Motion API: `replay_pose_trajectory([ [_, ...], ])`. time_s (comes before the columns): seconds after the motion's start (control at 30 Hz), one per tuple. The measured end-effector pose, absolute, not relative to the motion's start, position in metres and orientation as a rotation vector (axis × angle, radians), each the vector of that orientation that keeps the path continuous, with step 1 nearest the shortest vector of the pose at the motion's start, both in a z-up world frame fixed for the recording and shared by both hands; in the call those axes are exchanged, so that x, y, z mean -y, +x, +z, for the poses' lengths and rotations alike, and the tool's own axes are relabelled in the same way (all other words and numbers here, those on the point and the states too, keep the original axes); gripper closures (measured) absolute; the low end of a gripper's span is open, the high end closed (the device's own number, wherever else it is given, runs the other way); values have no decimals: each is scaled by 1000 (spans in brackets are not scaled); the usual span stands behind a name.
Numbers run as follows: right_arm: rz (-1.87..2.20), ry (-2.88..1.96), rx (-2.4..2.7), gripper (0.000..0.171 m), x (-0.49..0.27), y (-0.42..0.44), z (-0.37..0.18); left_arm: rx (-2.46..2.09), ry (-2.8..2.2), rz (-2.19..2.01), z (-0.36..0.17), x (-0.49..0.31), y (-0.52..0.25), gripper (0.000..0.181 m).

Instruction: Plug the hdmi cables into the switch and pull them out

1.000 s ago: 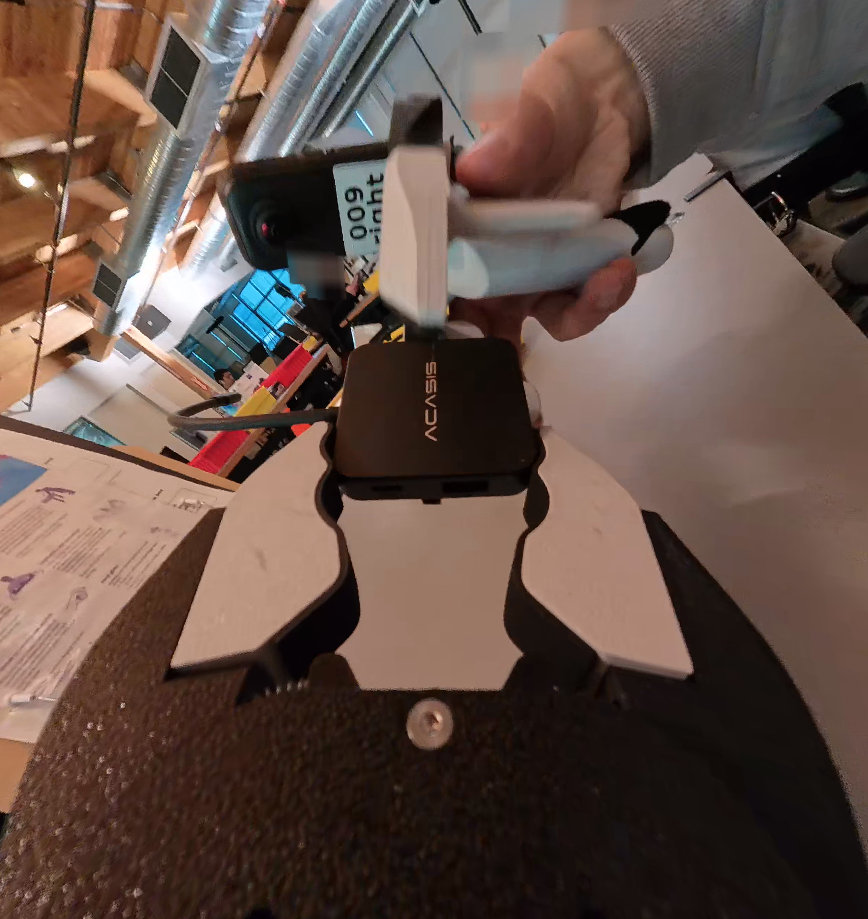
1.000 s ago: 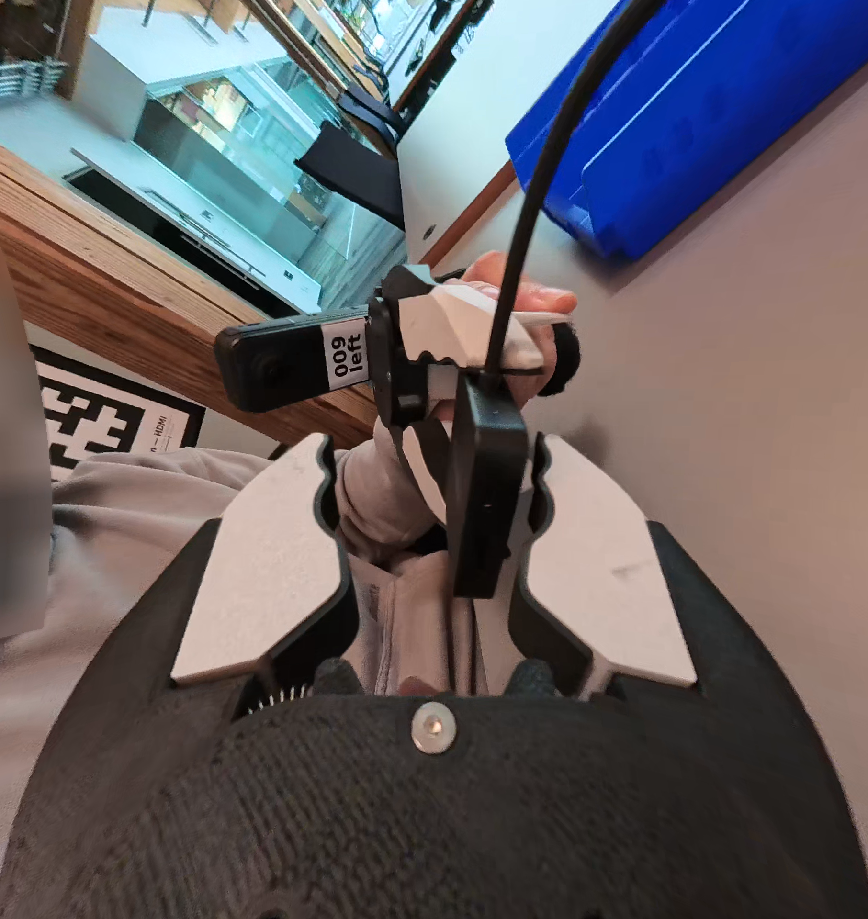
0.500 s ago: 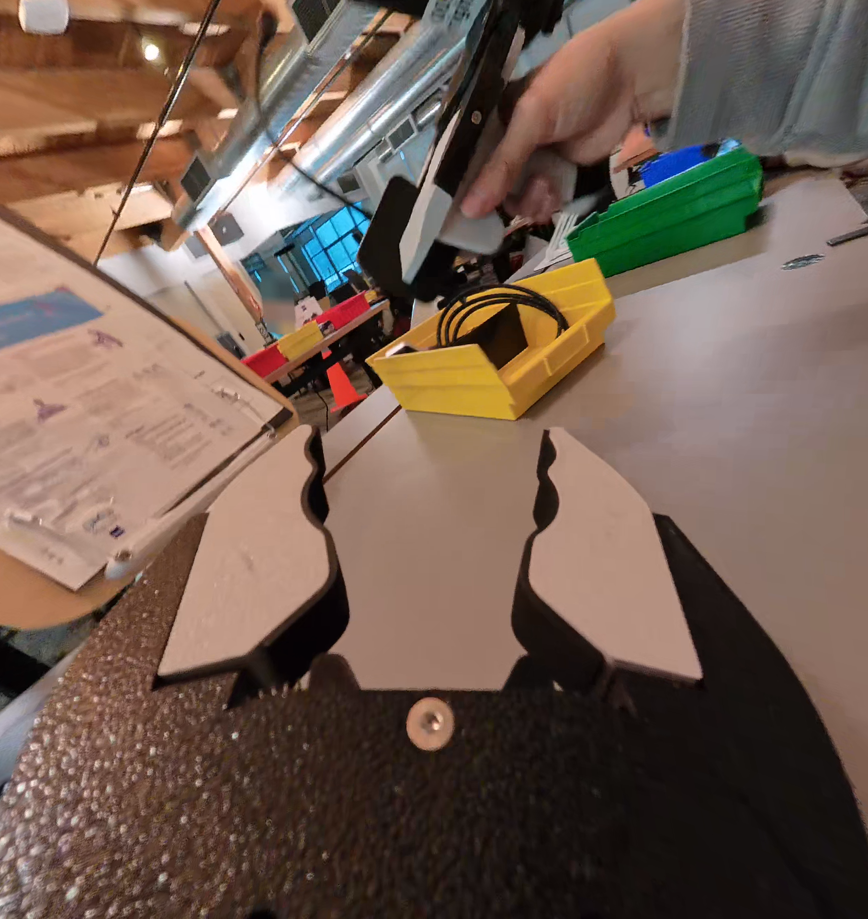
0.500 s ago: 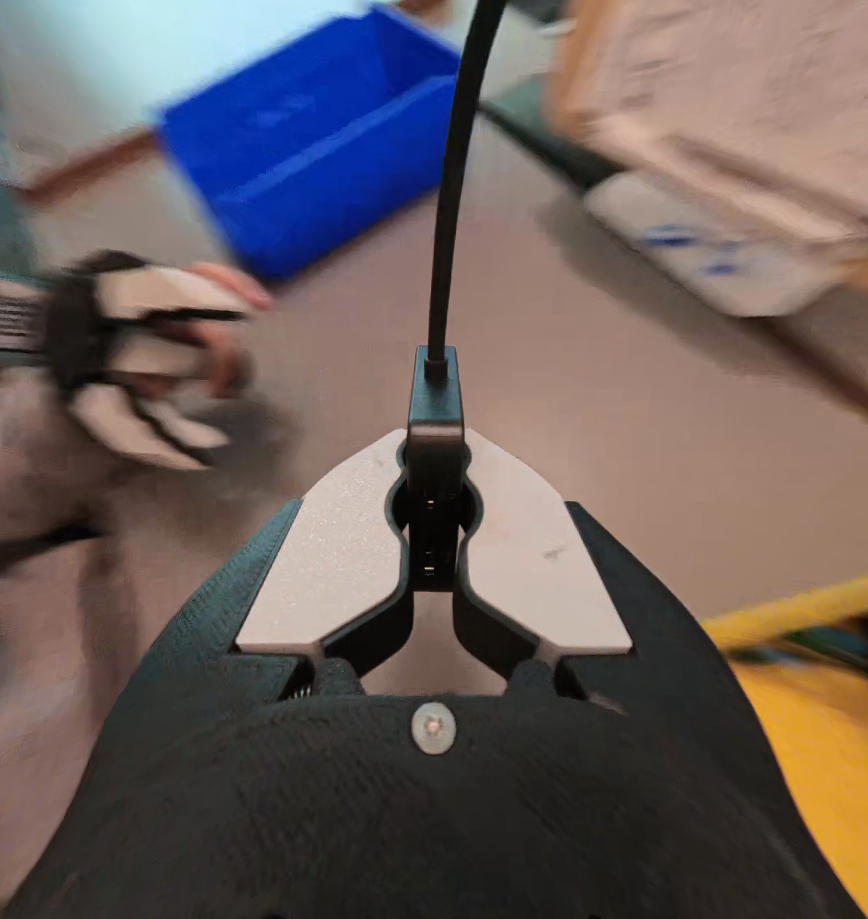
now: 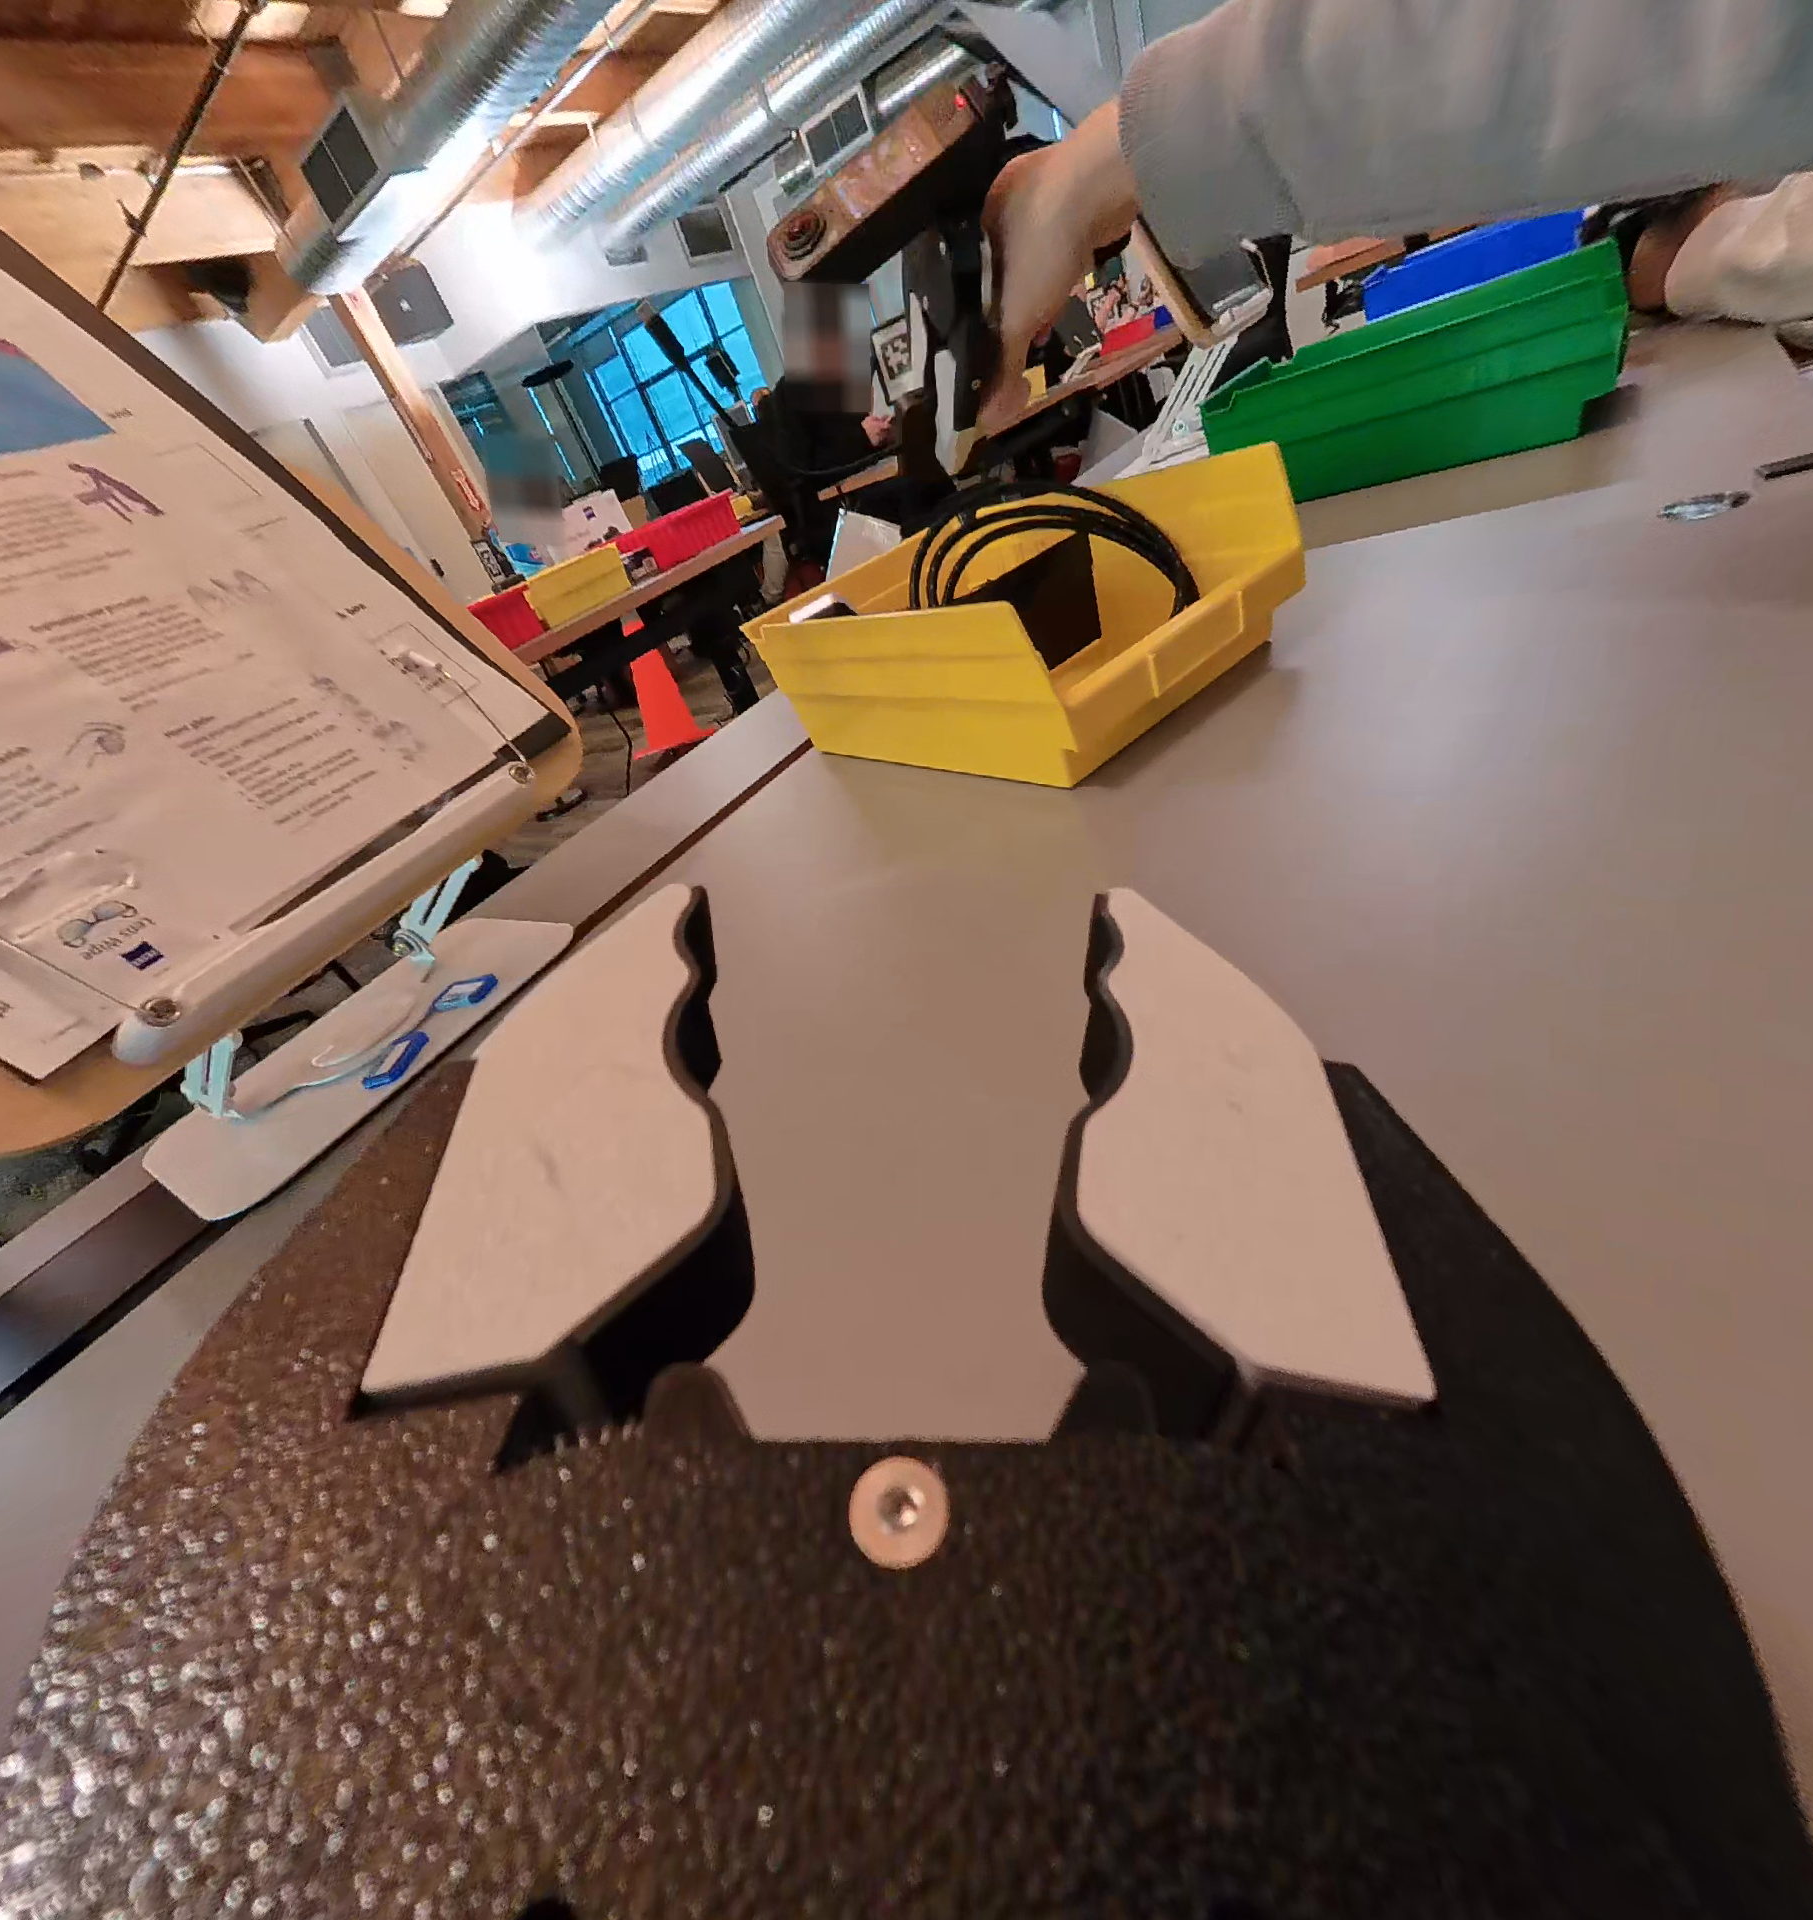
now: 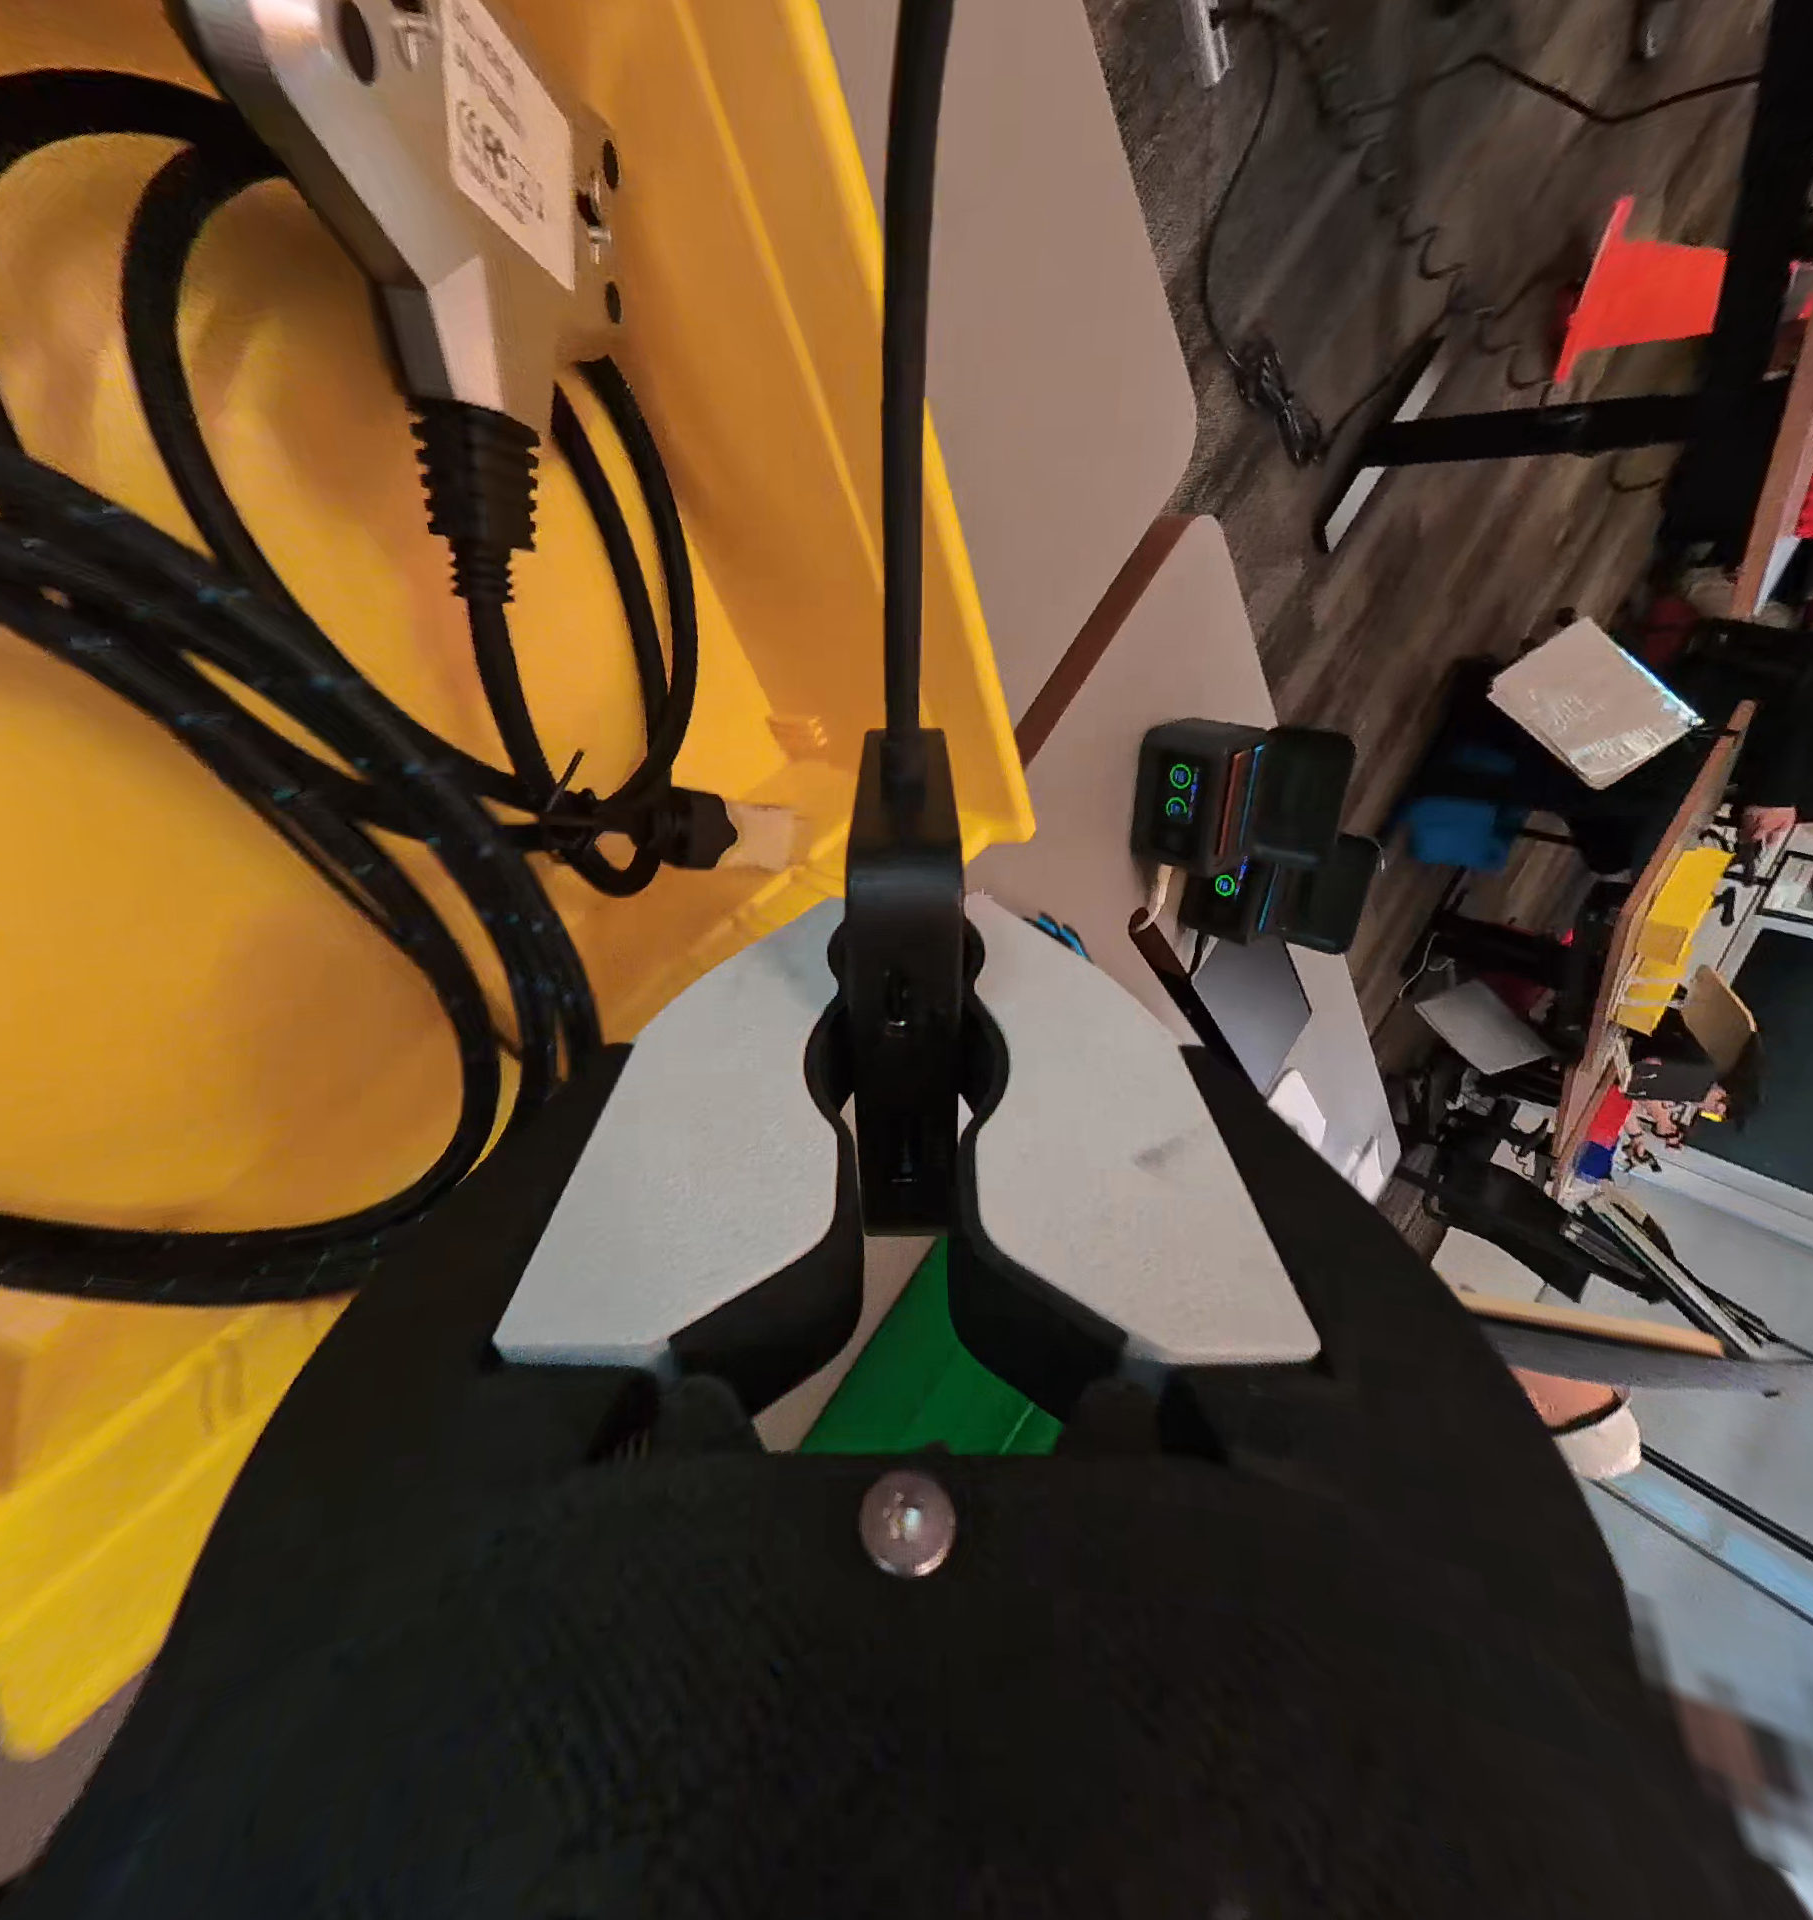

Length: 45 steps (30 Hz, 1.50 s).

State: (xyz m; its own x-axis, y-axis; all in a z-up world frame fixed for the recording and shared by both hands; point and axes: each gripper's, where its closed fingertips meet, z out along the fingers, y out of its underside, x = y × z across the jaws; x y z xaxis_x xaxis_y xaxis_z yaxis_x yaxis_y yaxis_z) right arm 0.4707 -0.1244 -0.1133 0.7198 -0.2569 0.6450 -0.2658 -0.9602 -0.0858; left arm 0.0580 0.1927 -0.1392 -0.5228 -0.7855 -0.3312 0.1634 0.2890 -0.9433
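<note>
My right gripper (image 6: 902,935) is shut on the black switch (image 6: 902,1039), which I see edge-on, with its thin black cable (image 6: 907,364) running straight ahead. It hangs over the yellow bin (image 6: 777,312), which holds coiled black braided HDMI cables (image 6: 258,675) and a silver adapter box (image 6: 466,156). My left gripper (image 5: 897,925) is open and empty, low over the grey table (image 5: 1504,831). In the left wrist view the right gripper (image 5: 943,416) is held by a hand above the yellow bin (image 5: 985,707), where the cables (image 5: 1037,509) and a black box (image 5: 1063,613) lie.
A green bin (image 5: 1401,395) stands behind the yellow one, with a blue bin (image 5: 1473,260) beyond it. A tilted document stand (image 5: 206,675) is at the left table edge. Small black devices with lit displays (image 6: 1245,821) sit by the table's edge.
The switch passed from my left gripper to my right one. The left gripper opened and dropped back over the table. The right gripper carried the switch over the yellow bin.
</note>
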Motion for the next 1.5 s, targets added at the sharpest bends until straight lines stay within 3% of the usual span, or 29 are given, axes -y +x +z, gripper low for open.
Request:
replay_pose_trajectory([
  [0.27,851,3033,448,157,111,474,-155,-1726,-560,-1397,-144,-182,58,117],
  [0.33,842,2982,451,139,120,475,-161,-1749,-565,-1397,-148,-180,58,117],
  [0.4,857,2990,457,133,124,475,-159,-1769,-560,-1385,-151,-178,57,116],
  [0.5,1012,3062,487,102,123,477,-135,-1777,-561,-1386,-152,-177,57,115],
  [0.63,1198,3112,655,94,135,453,-98,-1782,-602,-1422,-152,-173,59,115],
  [0.77,1255,3292,980,90,142,372,-96,-1810,-673,-1437,-156,-162,65,115],
  [0.97,1141,3505,1247,92,151,259,-158,-1835,-921,-1462,-165,-122,102,117],
  [1.23,1462,3153,1444,76,188,262,-158,-1942,-1219,-1263,-164,-30,204,93],
  [1.4,1600,3032,1414,72,210,260,-145,-1876,-1424,-1090,-174,-9,261,96],
  [1.5,1550,3037,1440,71,221,258,-148,-1822,-1567,-1037,-184,-12,288,108],
])
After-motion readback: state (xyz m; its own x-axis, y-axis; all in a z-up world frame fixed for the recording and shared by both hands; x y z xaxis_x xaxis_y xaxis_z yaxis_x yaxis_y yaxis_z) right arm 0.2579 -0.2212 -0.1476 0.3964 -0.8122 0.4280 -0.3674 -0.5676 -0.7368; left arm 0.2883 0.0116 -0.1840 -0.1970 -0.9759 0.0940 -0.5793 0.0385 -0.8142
